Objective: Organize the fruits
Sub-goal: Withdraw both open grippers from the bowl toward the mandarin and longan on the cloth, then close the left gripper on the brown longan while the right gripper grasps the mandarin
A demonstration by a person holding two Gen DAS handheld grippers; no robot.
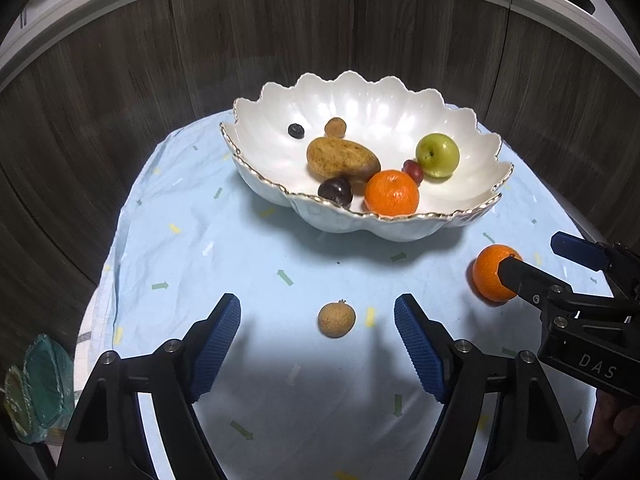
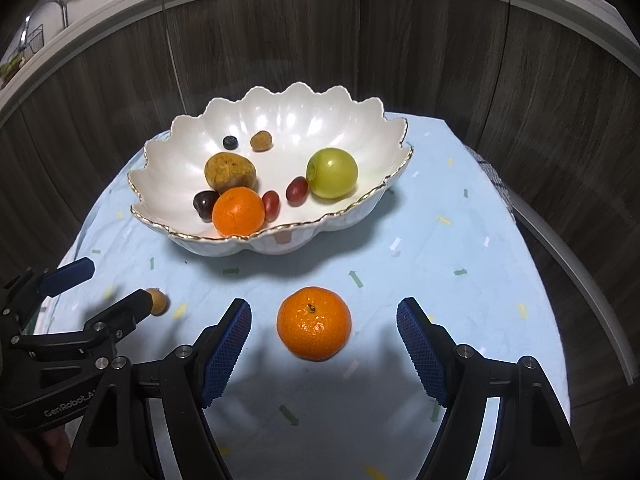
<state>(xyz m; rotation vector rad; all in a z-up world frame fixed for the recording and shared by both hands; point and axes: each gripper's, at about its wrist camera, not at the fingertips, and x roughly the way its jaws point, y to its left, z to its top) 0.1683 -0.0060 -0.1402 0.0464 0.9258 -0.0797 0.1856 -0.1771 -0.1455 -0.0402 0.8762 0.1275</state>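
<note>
While both spread | left tool (image 1: 318,344) straddles longan (image 1: 337,319) | right tool (image 2: 324,346) straddles tangerine (image 2: 314,323)

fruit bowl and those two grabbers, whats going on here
A person is sorting fruit into the white bowl with a gripper in each hand. Most fruit is already inside, including an orange and a green apple. Two pieces are left on the blue cloth: the left gripper is open around a small brown fruit, and the right gripper is open around a second orange. Neither is gripped yet.
</note>
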